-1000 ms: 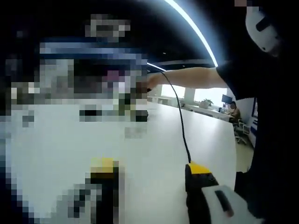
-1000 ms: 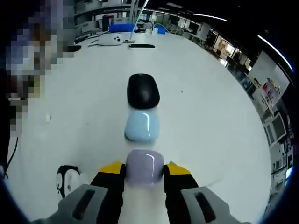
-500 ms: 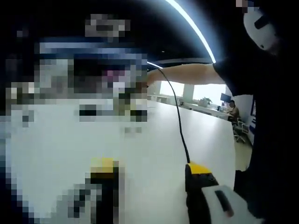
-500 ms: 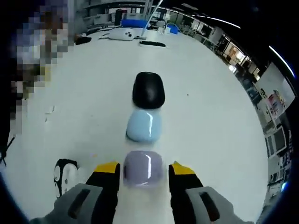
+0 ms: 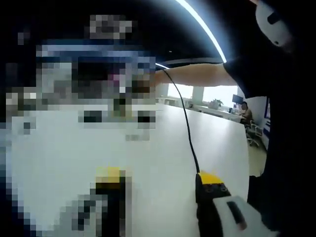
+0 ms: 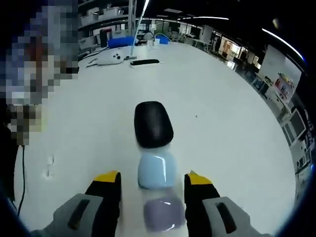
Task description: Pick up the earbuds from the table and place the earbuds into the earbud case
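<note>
Now the right claw (image 6: 152, 181) is standing wide open and empty, having let go of the lavender case (image 6: 164, 215), which is lying between its jaws on the desk (image 6: 232, 118); beyond it are lying the pale blue case (image 6: 156, 170) and black case (image 6: 153, 124). The left claw (image 5: 160, 185) is hovering open, empty.

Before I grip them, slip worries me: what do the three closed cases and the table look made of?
Purple case and blue case: probably glossy hard plastic, since both show bright highlights. Black case: seemingly plastic too, with a duller sheen. Table: a smooth white top, perhaps laminate; its even, faintly reflective surface leaves this uncertain.
</note>
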Tool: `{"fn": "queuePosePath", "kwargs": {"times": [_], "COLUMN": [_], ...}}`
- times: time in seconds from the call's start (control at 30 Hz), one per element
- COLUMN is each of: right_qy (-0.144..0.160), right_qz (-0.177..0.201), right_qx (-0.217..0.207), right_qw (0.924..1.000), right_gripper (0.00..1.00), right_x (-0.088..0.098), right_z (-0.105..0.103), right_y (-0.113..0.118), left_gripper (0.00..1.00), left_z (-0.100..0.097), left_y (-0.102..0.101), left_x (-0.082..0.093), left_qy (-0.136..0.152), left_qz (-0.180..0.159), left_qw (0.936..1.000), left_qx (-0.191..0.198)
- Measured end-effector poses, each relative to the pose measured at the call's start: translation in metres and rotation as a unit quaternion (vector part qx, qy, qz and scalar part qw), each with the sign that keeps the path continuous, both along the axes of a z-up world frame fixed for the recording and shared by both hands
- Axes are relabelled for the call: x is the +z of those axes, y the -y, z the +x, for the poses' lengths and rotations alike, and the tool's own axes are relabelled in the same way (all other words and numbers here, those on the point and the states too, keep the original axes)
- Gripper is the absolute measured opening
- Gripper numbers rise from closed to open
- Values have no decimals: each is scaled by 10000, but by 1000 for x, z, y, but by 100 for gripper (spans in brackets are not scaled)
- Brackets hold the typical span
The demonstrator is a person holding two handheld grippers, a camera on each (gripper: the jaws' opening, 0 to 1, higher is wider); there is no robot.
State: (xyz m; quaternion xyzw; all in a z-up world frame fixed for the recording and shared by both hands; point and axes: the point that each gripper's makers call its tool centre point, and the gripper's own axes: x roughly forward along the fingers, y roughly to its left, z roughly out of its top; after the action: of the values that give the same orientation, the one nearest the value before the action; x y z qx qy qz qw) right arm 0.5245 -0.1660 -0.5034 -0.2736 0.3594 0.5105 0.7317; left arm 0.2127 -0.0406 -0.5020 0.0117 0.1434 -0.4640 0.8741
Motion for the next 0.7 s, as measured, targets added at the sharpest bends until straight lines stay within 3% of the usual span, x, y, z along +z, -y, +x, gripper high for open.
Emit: {"fn": "queuePosePath", "kwargs": {"times": [0.13, 0.3, 0.7], "right_qy": [73, 107, 336], "right_qz": [-161, -350, -600], "right_qx": [82, 193, 977], "right_qw": [9998, 9991, 9928], "right_gripper": [38, 32, 32], "right_x": [-3, -7, -8], "right_z": [3, 4, 8], "right_y": [-1, 2, 5], "left_gripper": [58, 58, 57], "left_z": [0, -3, -5], "left_y": [0, 1, 1], "left_x": [0, 0, 0], "left_qy": [3, 10, 1], "left_qz": [-14, -16, -30], "left_qw": [10000, 10000, 9999], "left_qx": [-15, -84, -154]}}
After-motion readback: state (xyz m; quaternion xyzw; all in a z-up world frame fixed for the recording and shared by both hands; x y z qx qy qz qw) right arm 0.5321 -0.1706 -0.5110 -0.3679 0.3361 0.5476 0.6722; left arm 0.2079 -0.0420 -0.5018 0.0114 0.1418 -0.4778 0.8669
